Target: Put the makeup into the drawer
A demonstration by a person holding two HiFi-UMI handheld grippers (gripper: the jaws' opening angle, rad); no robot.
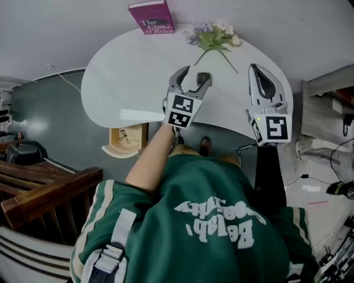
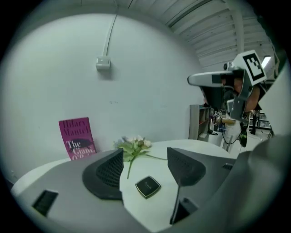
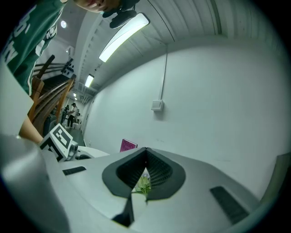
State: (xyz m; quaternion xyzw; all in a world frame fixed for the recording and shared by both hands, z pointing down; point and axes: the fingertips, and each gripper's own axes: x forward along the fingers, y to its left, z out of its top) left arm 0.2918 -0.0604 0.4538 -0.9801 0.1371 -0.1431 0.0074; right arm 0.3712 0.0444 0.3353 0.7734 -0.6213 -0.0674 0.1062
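Lying flat on table [image 1: 121, 83] just ahead of left claw [image 2: 145, 166], jaws spread, untouched: makeup compact [image 2: 148, 187]. Prob light, rigid, slick lid; pinch opp. edges. Beside it, right claw [image 3: 145, 173] clenched, empty.

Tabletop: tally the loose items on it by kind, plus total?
Magenta upright book: 1
Bunch of pale flowers with green stems: 1
Black square makeup compact: 1
Total: 3
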